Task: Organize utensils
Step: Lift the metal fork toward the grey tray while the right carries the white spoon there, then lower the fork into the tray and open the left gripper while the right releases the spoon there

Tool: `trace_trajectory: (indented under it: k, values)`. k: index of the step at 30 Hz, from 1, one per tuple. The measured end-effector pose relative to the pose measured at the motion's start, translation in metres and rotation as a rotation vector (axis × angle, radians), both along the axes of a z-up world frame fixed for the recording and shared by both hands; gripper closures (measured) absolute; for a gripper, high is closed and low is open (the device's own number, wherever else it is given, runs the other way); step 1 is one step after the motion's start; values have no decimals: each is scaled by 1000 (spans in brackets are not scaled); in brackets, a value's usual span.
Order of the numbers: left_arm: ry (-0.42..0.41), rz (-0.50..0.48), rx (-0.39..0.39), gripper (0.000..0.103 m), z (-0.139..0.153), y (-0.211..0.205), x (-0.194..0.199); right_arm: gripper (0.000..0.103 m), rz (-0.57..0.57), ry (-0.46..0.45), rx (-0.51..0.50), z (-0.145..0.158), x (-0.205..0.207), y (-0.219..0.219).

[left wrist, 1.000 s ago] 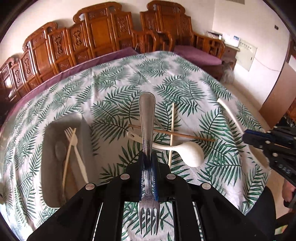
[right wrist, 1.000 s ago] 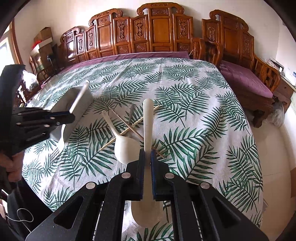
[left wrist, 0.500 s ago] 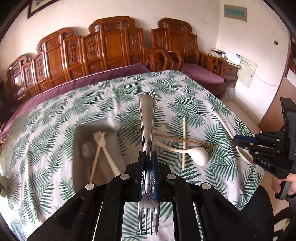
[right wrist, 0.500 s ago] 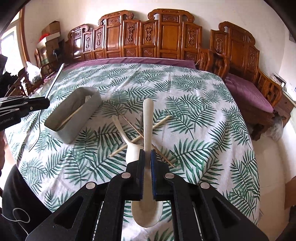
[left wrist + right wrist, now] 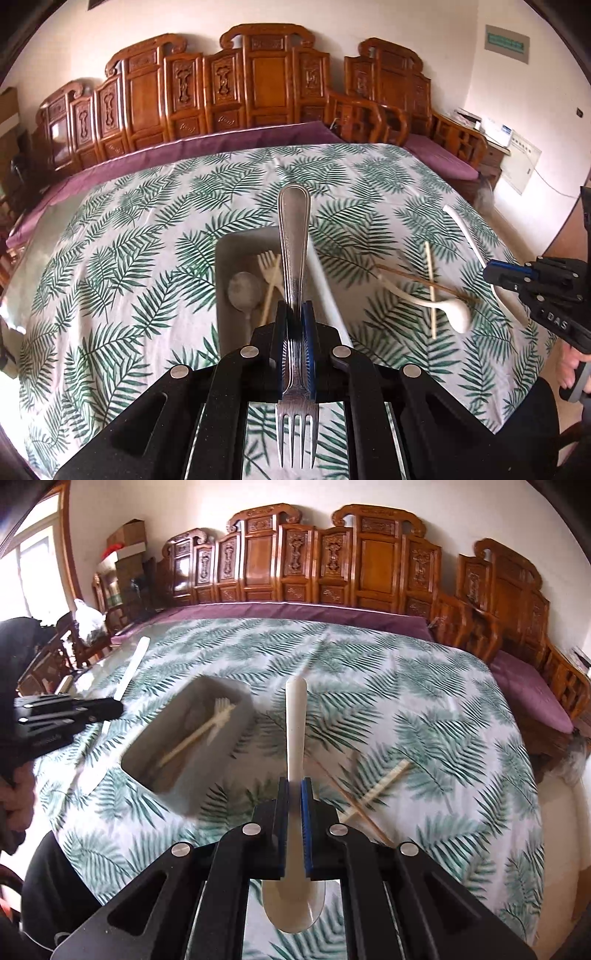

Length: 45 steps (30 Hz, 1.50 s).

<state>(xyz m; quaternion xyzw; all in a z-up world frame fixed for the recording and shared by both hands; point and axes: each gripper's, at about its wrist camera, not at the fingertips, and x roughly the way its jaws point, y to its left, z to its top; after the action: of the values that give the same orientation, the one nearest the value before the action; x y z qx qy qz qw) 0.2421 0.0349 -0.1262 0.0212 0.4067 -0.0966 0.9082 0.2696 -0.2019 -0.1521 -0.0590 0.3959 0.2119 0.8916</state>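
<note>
A: So, what does the left gripper (image 5: 294, 325) have?

B: Its two fingers are squeezed tight on a shiny metal fork (image 5: 294, 258). The handle sticks out in front, up over the gray tray (image 5: 221, 295). The pointy end faces back toward the camera.

A: What is in the tray?

B: A pale plastic fork (image 5: 269, 263), a gray spoon (image 5: 242, 290) and a thin stick (image 5: 269, 295). They all lie inside it.

A: And the right gripper (image 5: 295, 805)?

B: Its fingers are pinched shut on a white spoon (image 5: 295, 731). The handle points forward and the round bowl end sits near the camera.

A: What is left on the leafy tablecloth (image 5: 110, 258)?

B: Another white spoon (image 5: 452, 314) lies to the right of the tray. Two chopsticks (image 5: 430, 288) cross over it. One more pale stick (image 5: 375, 788) shows in the right view, a bit blurry.
</note>
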Motion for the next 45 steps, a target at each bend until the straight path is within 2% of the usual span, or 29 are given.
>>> trace_trajectory:
  k: [12,18,25,30,35,45]
  values:
    - [33,35,-72,96,-28,28,51,95,54,17,22,5,31,81]
    - [67,47,-81,95,-41,34,63,95,58,22,0,1,37,102]
    - [31,46,-70,89,-29,46,47,95,64,37,-5,-7,41,119]
    - [-16,51,-28,87,-14,55,27,95,71,65,22,-17,49,136]
    - [-50,74,-20,82,-3,68,10,95,72,104,51,-30,58,151]
    - [-71,101,-18,82,6,83,-8,94,87,196,122,-48,76,167]
